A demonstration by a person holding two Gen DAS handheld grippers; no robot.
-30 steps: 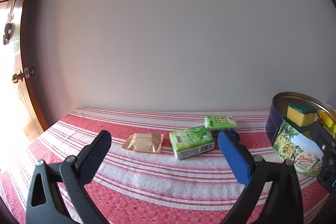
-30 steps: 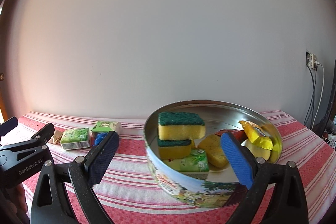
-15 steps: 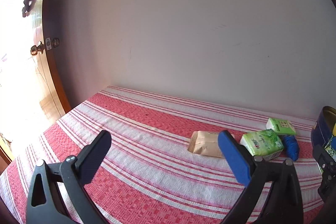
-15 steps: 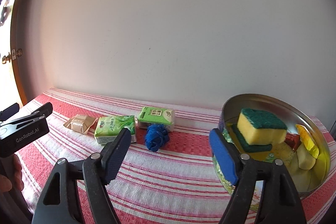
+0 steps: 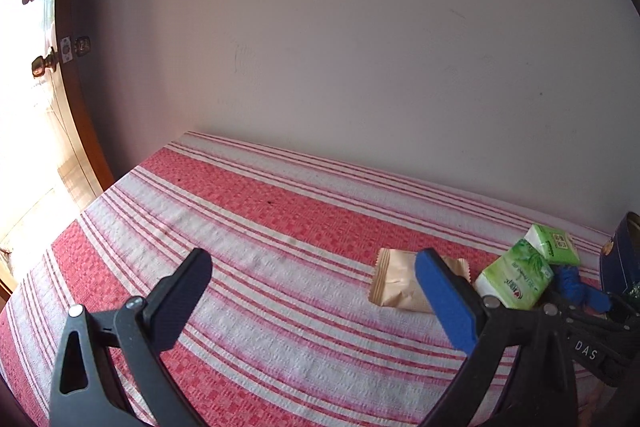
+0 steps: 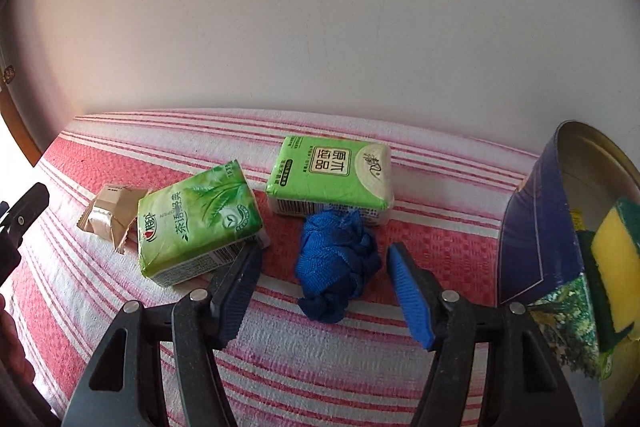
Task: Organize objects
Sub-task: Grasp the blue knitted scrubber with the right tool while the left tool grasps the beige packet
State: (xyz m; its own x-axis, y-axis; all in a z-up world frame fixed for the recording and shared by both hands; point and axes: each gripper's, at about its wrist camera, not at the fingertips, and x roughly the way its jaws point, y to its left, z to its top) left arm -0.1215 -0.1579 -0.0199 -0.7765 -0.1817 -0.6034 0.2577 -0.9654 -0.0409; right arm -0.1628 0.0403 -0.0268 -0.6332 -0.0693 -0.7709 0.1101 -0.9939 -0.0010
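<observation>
The blue mesh cloth (image 6: 338, 263), a crumpled and knotted bundle of woven fabric, lies on the red-and-white striped tabletop (image 6: 436, 183) directly between the spread fingers of the right claw (image 6: 326, 285), which is wide open and holds nothing. The cloth touches the front edge of a light-green tissue pack (image 6: 330, 175) printed with Chinese characters in a brown-bordered label and a barcode strip on its side. Just to the left lies a second green tissue pack (image 6: 198, 223), tilted, with a tea-leaf picture, a red heart logo and Chinese writing. Beside that, a tan foil snack packet (image 6: 110, 213) rests flat, partly tucked behind the pack's corner. At the right edge stands a round navy cookie tin (image 6: 536, 227) with a painted landscape on its wall, holding a yellow sponge with a green scouring layer (image 6: 614, 263). In the left wrist view, the left claw (image 5: 312, 297) is also wide open and empty above bare cloth, with the tan packet (image 5: 396, 285) behind its blue pad; the letters "DAS" show on the right claw's body.
</observation>
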